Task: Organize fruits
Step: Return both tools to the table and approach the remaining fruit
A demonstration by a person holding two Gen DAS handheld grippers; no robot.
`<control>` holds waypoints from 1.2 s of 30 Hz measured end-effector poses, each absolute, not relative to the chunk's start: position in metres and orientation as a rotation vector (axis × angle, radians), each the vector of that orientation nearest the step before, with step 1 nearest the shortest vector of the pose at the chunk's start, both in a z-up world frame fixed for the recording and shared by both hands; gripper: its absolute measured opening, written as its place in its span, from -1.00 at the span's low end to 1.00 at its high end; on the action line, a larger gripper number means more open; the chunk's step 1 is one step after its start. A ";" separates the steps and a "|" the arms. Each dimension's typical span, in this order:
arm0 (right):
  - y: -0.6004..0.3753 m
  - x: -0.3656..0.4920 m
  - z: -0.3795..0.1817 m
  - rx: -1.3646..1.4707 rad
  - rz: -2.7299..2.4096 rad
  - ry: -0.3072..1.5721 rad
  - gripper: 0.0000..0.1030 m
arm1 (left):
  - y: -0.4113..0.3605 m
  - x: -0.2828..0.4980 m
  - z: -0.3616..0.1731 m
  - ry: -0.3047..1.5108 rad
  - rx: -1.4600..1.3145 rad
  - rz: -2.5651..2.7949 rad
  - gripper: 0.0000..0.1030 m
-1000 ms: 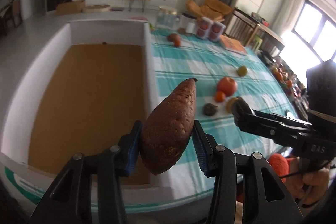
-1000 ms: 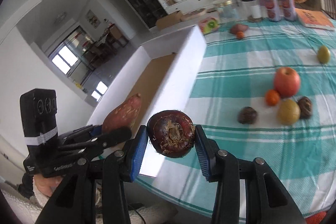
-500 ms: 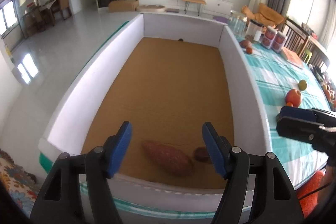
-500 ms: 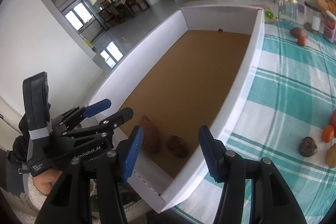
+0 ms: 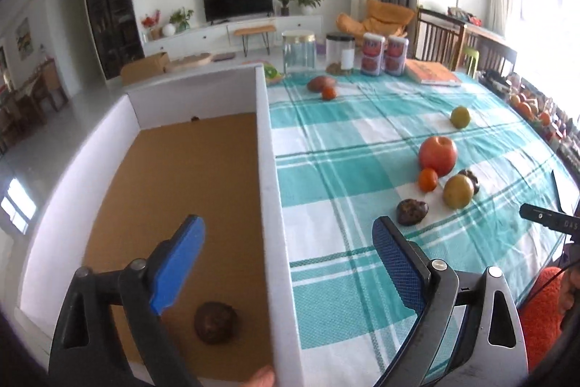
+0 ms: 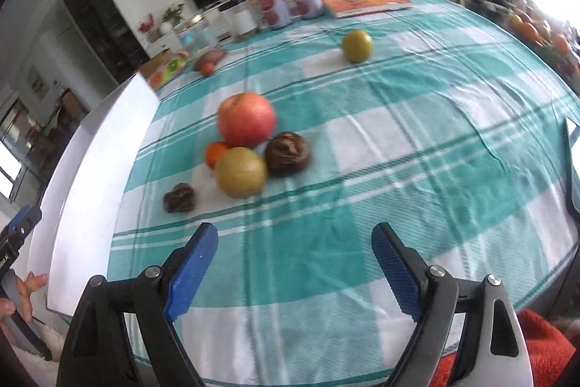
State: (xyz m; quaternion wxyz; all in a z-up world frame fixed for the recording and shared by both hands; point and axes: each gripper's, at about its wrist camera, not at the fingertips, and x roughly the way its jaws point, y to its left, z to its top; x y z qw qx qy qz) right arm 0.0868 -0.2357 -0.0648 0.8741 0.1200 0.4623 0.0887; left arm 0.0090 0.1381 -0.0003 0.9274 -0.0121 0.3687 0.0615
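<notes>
Left gripper [image 5: 286,252]: jaws spread wide, nothing held; it is positioned over the right wall of the white box [image 5: 266,169].
Right gripper [image 6: 293,260]: jaws spread wide, nothing held; it is positioned above the checked tablecloth [image 6: 417,140], facing the fruit cluster.
Box contents: one dark round fruit [image 5: 216,322] lies on the brown floor near the front corner, beside the right wall.
Fruit on table: a red apple [image 6: 247,119], a small orange [image 6: 216,153], a yellow pear-like fruit [image 6: 241,172] and a dark wrinkled fruit [image 6: 287,153] are grouped, touching or nearly so; a smaller dark fruit [image 6: 179,197] lies just beside the group; a green-yellow fruit [image 6: 357,45] lies well apart.
Handling, judged: the apple is taken as firm, smooth and heaviest; the dark fruits look hard-shelled and light.
Grip point: each fruit should be gripped across its widest middle, with moderate squeeze.
Orientation: the apple rests stem-dimple upward; the rest are near-round, so no long axis can be told.
</notes>
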 end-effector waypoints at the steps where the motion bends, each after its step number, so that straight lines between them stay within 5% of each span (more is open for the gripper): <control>1: -0.244 0.085 -0.065 0.264 0.173 0.964 0.68 | 0.136 0.009 -0.003 0.773 -0.016 0.137 0.84; 10: -0.213 0.093 -0.083 0.195 0.211 0.922 0.68 | 0.126 0.000 -0.003 0.772 0.002 0.175 0.83; 19: -0.219 0.074 -0.067 0.192 0.192 0.797 0.68 | 0.077 -0.032 0.039 0.447 0.048 0.227 0.96; 29: -0.235 0.074 -0.067 0.282 0.186 0.795 0.68 | 0.038 0.070 -0.074 0.947 -0.223 -0.098 0.94; 36: -0.236 0.074 -0.067 0.281 0.184 0.800 0.68 | 0.008 0.097 -0.099 0.915 -0.028 -0.020 0.94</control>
